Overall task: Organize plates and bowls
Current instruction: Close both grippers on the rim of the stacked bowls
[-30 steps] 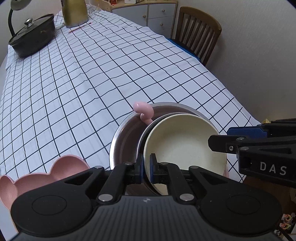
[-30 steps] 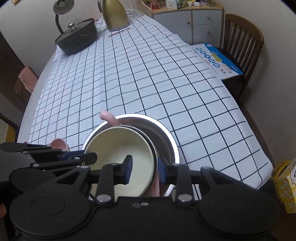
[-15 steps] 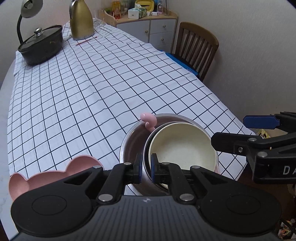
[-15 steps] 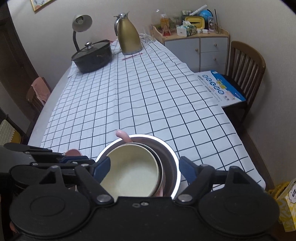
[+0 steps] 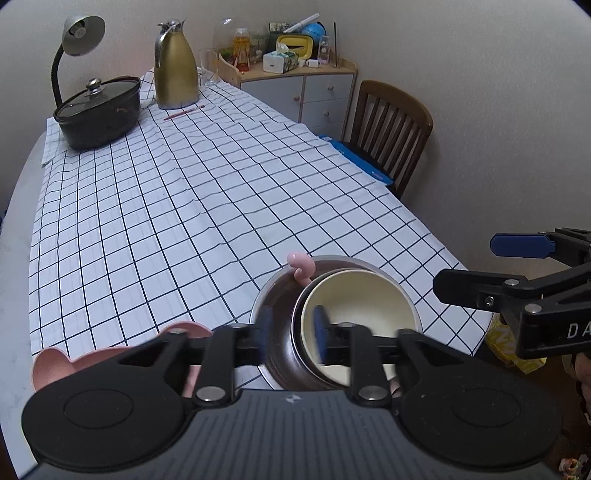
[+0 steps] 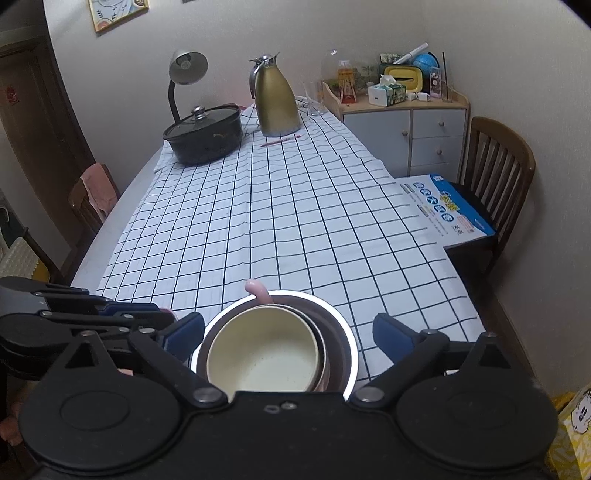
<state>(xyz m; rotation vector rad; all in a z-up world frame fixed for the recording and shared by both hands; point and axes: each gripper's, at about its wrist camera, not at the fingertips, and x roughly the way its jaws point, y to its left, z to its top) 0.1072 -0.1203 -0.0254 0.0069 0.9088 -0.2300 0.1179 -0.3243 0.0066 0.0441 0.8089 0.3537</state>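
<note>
A cream bowl [image 5: 360, 314] [image 6: 262, 350] sits nested inside a darker bowl within a large steel bowl [image 5: 275, 299] [image 6: 347, 343] near the table's front right corner. A pink curled piece [image 5: 303, 264] [image 6: 258, 290] pokes up at the stack's far rim. My left gripper [image 5: 293, 328] is blurred, its jaws opening astride the inner bowls' left rim, pads off it. My right gripper [image 6: 290, 334] hangs above the stack, jaws still opening and spread wider than it, gripping nothing. A pink bear-shaped dish [image 5: 92, 360] lies to the left.
At the far end of the checked tablecloth [image 5: 184, 221] stand a black lidded pot [image 5: 98, 110], a gold jug [image 5: 175, 74], a desk lamp [image 5: 79, 33] and a red pencil [image 5: 184, 111]. A wooden chair [image 5: 388, 125] with a blue booklet [image 6: 450, 210] stands right of the table.
Both grippers were closed at the nested bowls' rims. The right one spread wide first, the left one has just begun to part. Both have lifted and drawn back; the bowls stay put.
</note>
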